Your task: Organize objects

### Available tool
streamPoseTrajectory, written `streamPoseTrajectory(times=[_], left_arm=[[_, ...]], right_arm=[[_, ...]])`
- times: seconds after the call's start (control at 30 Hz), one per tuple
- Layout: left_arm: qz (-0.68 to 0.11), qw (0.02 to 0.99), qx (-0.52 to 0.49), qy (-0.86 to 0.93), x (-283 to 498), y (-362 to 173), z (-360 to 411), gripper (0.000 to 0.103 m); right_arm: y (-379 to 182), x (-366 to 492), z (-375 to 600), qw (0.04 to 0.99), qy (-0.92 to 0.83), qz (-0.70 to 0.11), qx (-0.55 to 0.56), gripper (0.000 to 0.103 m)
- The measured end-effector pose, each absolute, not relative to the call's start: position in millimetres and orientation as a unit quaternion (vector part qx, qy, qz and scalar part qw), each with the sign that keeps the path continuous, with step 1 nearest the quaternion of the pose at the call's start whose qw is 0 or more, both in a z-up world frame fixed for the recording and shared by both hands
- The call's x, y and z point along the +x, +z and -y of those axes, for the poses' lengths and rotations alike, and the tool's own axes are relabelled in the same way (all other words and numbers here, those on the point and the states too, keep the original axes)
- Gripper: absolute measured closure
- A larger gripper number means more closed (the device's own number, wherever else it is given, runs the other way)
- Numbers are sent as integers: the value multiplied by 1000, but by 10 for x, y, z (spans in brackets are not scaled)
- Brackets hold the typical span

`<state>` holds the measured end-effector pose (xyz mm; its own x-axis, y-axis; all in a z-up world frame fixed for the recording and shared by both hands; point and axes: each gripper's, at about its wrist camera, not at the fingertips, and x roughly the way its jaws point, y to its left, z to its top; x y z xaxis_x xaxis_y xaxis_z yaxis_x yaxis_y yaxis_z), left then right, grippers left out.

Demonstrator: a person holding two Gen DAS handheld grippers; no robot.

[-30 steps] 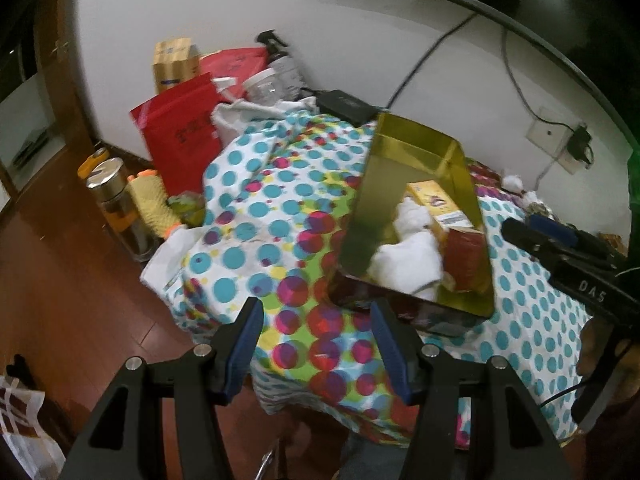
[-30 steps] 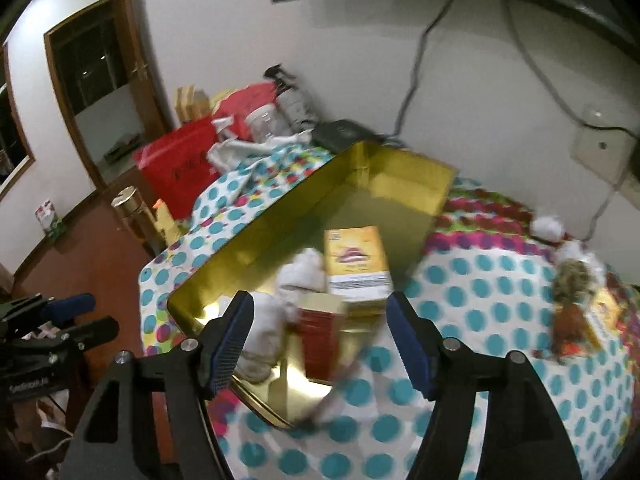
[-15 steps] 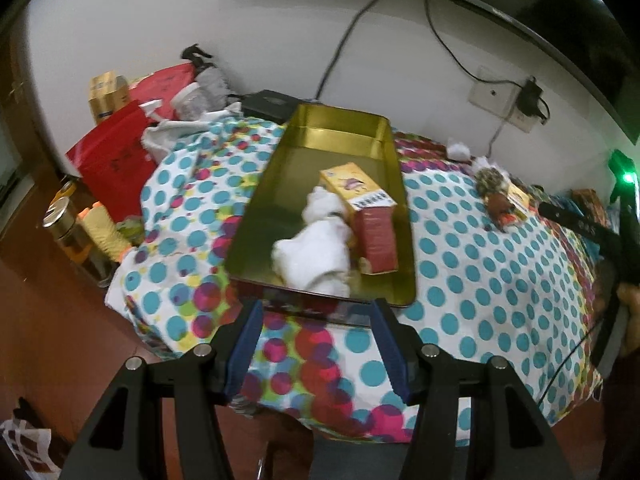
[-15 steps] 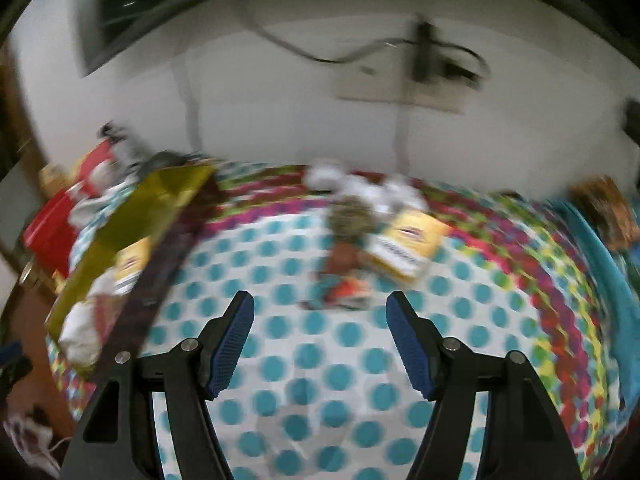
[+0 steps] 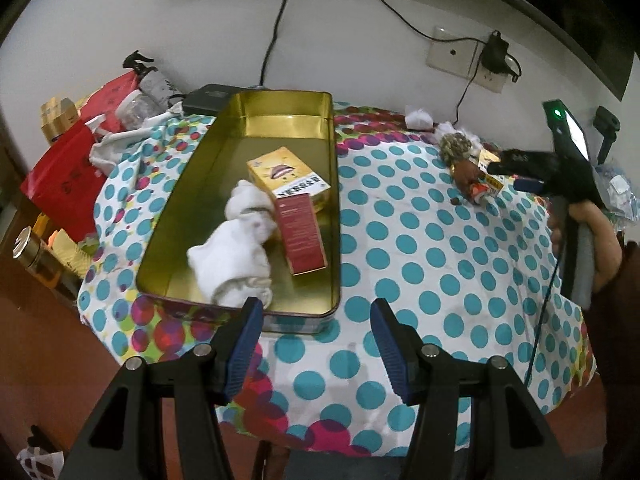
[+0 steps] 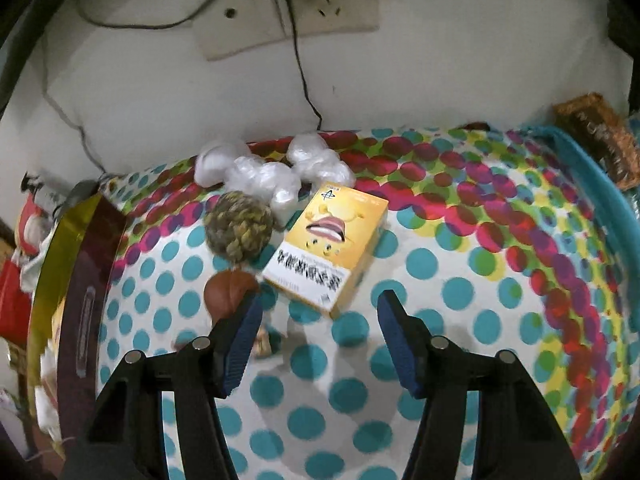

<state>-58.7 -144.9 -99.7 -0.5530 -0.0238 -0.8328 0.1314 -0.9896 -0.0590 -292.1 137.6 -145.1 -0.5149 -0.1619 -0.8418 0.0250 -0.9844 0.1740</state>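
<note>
A gold tin tray on the dotted tablecloth holds a yellow box, a red box and white socks. My left gripper is open and empty, just in front of the tray's near rim. My right gripper is open and empty, just short of a second yellow box. A woven ball, a brown object and white plastic wads lie beside that box. The tray's side shows at left in the right wrist view.
Red bags, a spray bottle and clutter lie left of the table. A metal flask stands on the floor. A wall socket with cables is behind the table. A blue basket rim is at right.
My right gripper swung from over the tray to the right and closed in on the second yellow box. My left gripper pulled back and turned right, so the whole tray shows.
</note>
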Motion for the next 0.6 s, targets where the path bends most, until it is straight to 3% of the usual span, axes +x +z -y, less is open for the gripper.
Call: streamPoseTrajectory(times=[0.5, 0.6], left_arm=[[-67, 20, 492, -868, -1116, -1127, 1071, 46], [-71, 21, 493, -867, -1240, -1120, 1029, 46]], right_arm=[[-1678, -3327, -1321, 45, -855, 120, 503, 40], [-1694, -3351, -1319, 45, -861, 103, 497, 47]])
